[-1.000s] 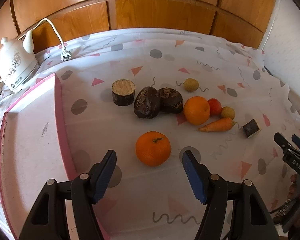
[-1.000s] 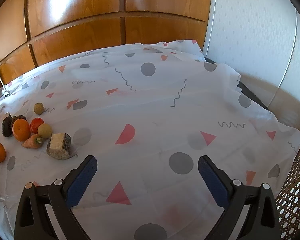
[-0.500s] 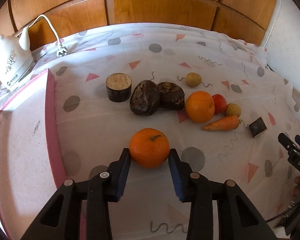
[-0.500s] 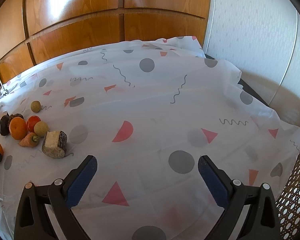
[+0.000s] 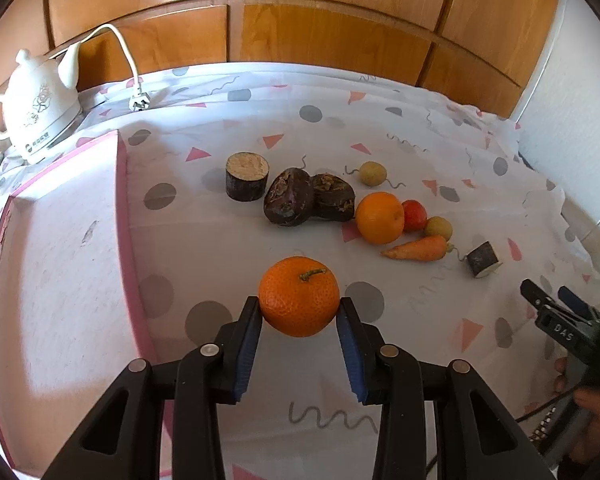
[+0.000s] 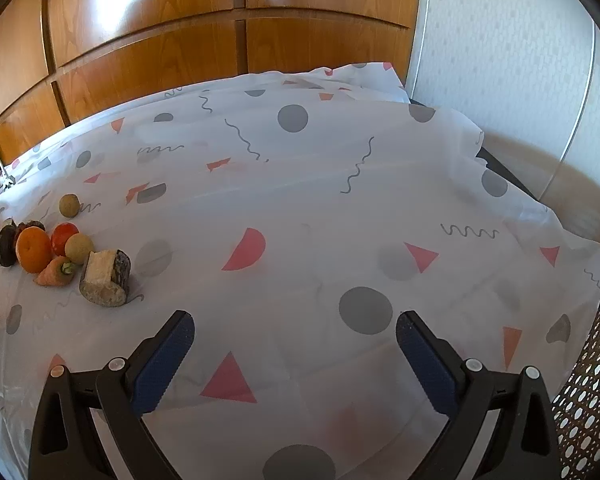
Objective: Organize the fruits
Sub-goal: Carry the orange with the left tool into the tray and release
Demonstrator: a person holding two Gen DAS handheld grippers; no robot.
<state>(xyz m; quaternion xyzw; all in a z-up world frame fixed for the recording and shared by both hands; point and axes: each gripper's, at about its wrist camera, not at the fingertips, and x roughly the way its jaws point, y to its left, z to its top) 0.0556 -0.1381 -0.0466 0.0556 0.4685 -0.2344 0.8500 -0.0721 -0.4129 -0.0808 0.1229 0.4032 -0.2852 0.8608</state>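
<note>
Half a second ago the blue pads only flanked the tangerine [image 5: 299, 297]; now the left gripper [image 5: 299, 322] has clamped it, both pads pressed against its sides, stem up. It sits above the patterned cloth [image 5: 400, 128], just right of the pink tray [image 5: 124, 216]. Beyond it lie two dark lumps [image 5: 308, 200], a cut log piece [image 5: 247, 176], an orange [image 5: 379, 218], a carrot [image 5: 416, 249] and a tomato [image 5: 415, 215]. A white kettle [image 5: 36, 116] stands at the far left. The right gripper [image 6: 294, 338] is unchanged, fingers spread wide and empty over bare cloth.
</note>
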